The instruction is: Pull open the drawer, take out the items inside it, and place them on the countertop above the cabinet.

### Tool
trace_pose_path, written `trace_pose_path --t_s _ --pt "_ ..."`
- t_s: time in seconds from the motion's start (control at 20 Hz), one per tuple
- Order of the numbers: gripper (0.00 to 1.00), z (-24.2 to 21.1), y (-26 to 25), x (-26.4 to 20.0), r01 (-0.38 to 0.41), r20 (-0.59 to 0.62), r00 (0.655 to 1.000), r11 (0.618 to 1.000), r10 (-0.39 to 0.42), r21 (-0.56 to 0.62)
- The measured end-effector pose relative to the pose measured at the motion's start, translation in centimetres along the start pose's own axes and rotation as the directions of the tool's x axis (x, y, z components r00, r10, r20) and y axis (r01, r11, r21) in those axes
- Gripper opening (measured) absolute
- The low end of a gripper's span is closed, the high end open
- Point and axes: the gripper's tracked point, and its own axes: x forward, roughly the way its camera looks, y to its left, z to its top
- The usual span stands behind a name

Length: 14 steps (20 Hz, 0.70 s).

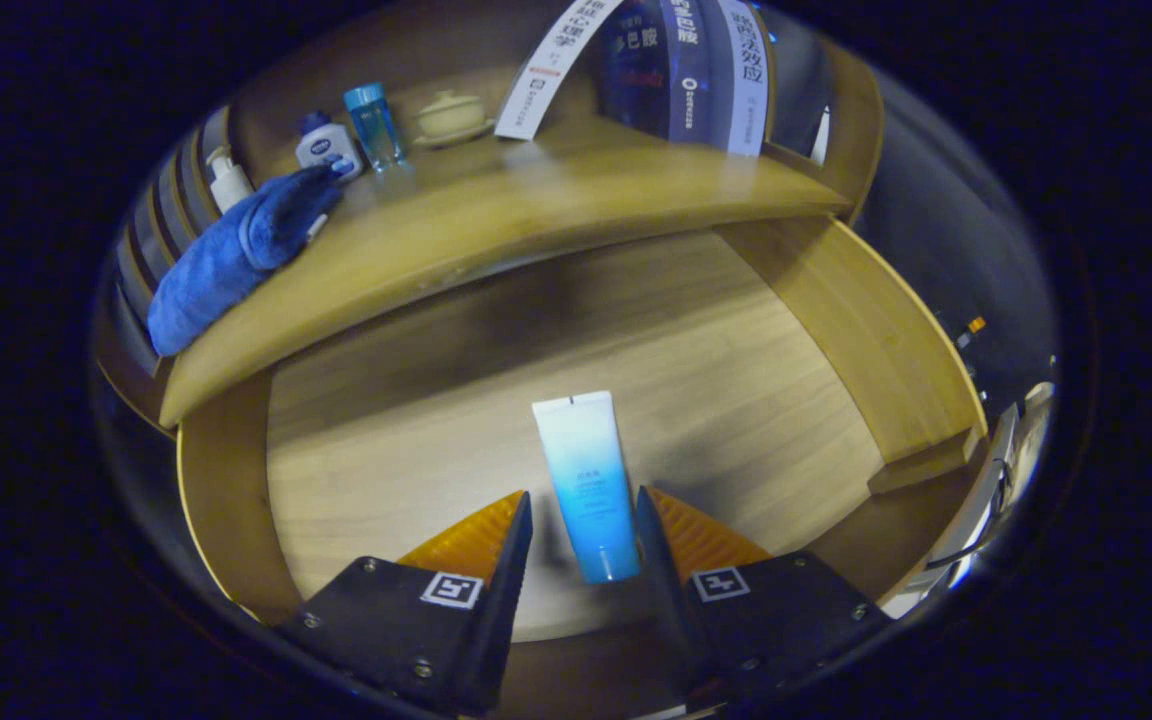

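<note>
I look down along my gripper (584, 520) into an open wooden drawer (386, 430). One tube (586, 480), white at its crimped far end and fading to blue at the cap end nearest me, lies flat on the drawer floor. Taking the tube as my landmark: its cap half sits between my two fingers, one finger on either side. The fingers are parted, with a narrow gap to the tube on the left; on the right I cannot tell whether the finger touches it. So I judge the tool released, not yet clamping anything.

Beyond the tube's white end, the drawer floor runs back under the countertop (536, 215), where the tube must go.

To do this step well, I would keep the tube centred between the fingers, close evenly on its firmer cap half, and lift straight up before swinging toward the countertop, clearing its front edge.

Counts: one tube in the drawer, and I see nothing else in it. On the countertop, beyond and left of the tube: one blue towel (226, 255), one pump bottle (227, 178), one white bottle (326, 145), one clear blue bottle (374, 125), one lidded cup on a saucer (451, 115). Straight beyond: several upright books (676, 70).
</note>
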Motion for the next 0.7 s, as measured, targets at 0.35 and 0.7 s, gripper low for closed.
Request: trace_pose_path --t_s 0.35,0.7 --pt "0.51 -1.2 -1.1 0.3 0.053 -0.152 0.987 0.999 -0.051 0.009" --pt "0.36 -1.0 -1.0 0.1 0.045 -0.071 0.997 0.999 -0.044 0.014"
